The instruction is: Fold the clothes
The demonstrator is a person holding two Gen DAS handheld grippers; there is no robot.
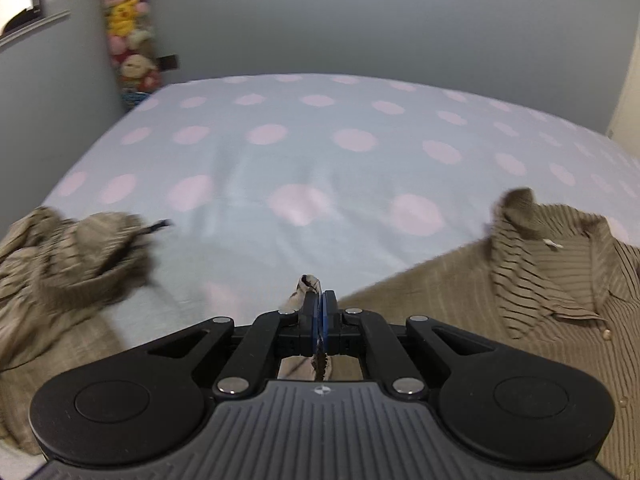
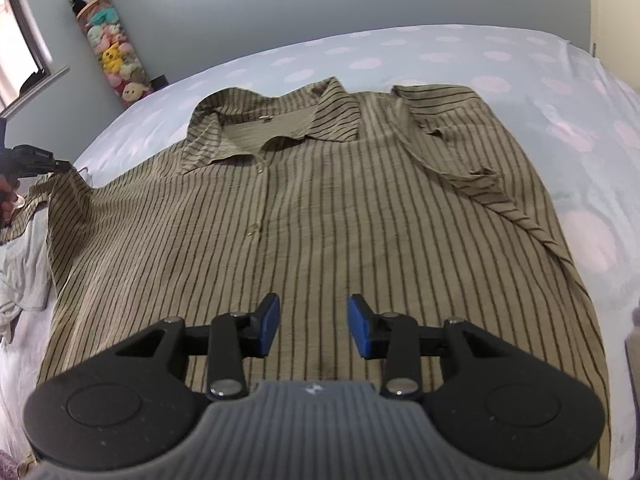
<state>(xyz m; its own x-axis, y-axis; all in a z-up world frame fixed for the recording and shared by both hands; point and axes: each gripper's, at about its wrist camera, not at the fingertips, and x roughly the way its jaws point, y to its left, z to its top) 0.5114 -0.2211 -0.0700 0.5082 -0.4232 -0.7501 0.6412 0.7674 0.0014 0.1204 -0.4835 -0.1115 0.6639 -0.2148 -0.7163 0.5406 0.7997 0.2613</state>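
Observation:
An olive-brown shirt with dark stripes (image 2: 320, 208) lies front up on the bed, collar at the far end. Its right sleeve (image 2: 472, 152) is folded in over the chest. My left gripper (image 1: 319, 300) is shut on a pinch of the shirt's left edge, and cloth pokes out above and below its blue pads. In the right wrist view that same gripper (image 2: 60, 165) shows at the far left, held by a hand, at the shirt's left shoulder. The left sleeve (image 1: 72, 256) hangs bunched and blurred at the left. My right gripper (image 2: 313, 322) hovers open over the shirt's lower front, nothing between its fingers.
The bed has a pale blue sheet with pink dots (image 1: 312, 148). A tall clear tube of plush toys (image 2: 114, 56) stands in the far left corner by a window (image 2: 20, 52). Some pale cloth (image 2: 20, 276) is bunched at the bed's left edge.

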